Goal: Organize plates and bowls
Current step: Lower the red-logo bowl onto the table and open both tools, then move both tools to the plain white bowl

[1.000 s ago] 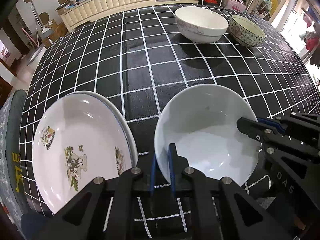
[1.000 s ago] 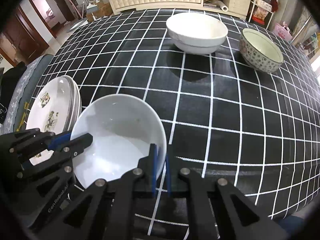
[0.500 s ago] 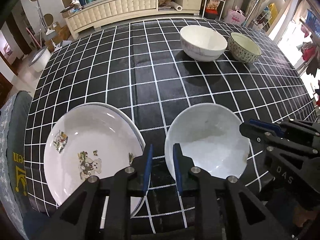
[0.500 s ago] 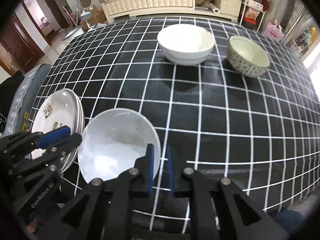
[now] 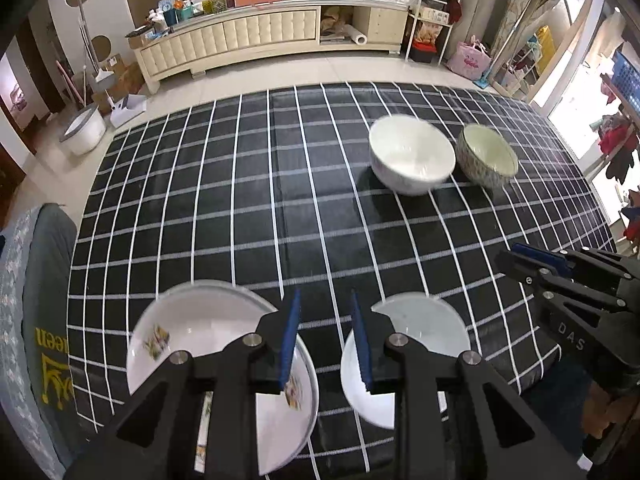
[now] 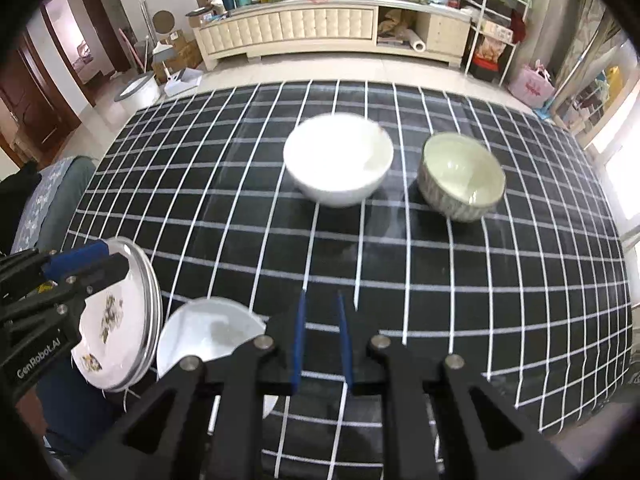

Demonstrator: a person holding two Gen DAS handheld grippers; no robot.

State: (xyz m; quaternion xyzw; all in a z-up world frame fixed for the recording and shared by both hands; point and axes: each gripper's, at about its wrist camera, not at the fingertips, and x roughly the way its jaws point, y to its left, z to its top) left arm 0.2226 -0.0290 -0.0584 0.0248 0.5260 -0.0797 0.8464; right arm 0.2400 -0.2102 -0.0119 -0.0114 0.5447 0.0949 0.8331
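A plain white deep plate (image 5: 424, 328) (image 6: 208, 336) rests on the checked table near its front edge. Left of it, touching or nearly so, is a stack of cartoon-printed plates (image 5: 192, 328) (image 6: 116, 320). My left gripper (image 5: 324, 296) (image 6: 116, 258) hovers above the gap between the two, jaws opening and empty. My right gripper (image 6: 321, 296) (image 5: 508, 254) hangs above the table to the right of the white plate, jaws also opening and empty. At the far side stand a white bowl (image 5: 412, 160) (image 6: 338, 160) and a patterned bowl (image 5: 486, 156) (image 6: 460, 176).
The black cloth with white grid lines (image 5: 280, 200) covers the whole table. A grey cushioned seat (image 5: 36, 280) adjoins the table's left edge. Beyond the far edge are tiled floor, a cream cabinet (image 5: 272, 36) and shelving.
Both grippers were shut on the white plate's rim, one on each side. They have let go, parted their jaws and risen, so the table looks farther away.
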